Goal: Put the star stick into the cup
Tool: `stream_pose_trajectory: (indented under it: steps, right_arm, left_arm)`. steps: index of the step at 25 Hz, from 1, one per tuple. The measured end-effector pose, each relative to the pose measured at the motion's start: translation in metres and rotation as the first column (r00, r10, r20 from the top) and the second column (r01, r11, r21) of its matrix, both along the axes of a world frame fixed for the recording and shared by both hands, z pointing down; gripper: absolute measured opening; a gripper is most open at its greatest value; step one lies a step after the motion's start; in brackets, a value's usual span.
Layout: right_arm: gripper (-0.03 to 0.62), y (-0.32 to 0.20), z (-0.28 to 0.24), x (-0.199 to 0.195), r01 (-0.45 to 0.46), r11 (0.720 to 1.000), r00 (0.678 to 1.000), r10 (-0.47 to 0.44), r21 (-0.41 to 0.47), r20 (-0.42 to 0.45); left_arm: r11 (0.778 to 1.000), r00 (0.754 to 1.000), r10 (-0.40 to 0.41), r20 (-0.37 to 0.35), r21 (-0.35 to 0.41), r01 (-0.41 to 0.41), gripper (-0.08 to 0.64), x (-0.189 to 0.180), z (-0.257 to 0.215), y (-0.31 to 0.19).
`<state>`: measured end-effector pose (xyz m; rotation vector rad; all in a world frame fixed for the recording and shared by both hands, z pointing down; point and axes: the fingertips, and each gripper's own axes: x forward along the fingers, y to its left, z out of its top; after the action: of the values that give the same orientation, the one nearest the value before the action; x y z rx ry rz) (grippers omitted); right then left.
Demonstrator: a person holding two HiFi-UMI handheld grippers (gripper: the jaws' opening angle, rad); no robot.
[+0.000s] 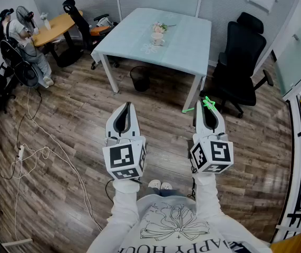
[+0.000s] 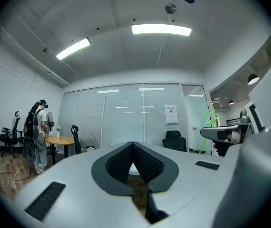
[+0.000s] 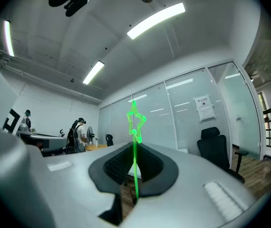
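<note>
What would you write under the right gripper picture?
The right gripper pinches the green star stick between its jaws, with a black office chair behind.

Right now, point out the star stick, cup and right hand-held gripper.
star stick (image 3: 135, 156), right gripper view, its shaft.
cup (image 1: 157, 39), head view, its side.
right hand-held gripper (image 1: 208, 109), head view, between its fingertips.
</note>
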<state>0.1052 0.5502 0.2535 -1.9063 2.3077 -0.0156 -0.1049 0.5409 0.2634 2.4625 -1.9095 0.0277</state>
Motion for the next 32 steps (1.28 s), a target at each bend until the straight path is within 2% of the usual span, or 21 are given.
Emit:
stream_pose_trajectory:
  steps: [9,14,26,32]
  right_arm:
    - [0.025,-0.005,0.001,-0.004,0.004,1.0,1.0,-0.004,0.002,-0.002]
    - [0.025,-0.012,0.005,-0.006,-0.008,1.0,1.0,0.008,0.003,0.029]
    - [0.025,-0.043,0.013,-0.024,-0.019,1.0,0.999,0.019,-0.004,0.027]
    - [0.025,-0.067,0.019,-0.02,-0.017,1.0,1.0,0.017,-0.021,0.023]
  left_arm:
    - [1.0,1.0,0.009,-0.001,0.014,-0.009,0.005,-0.001,-0.004,-0.005]
    - [1.0,1.0,0.013,-0.004,0.016,-0.013,0.005,-0.005,-0.001,-0.01]
    - [1.0,1.0,0.03,-0.009,-0.003,-0.03,0.003,-0.019,0.011,-0.047]
    - [0.999,0.999,0.034,-0.01,-0.026,-0.034,0.003,-0.014,0.02,-0.072]
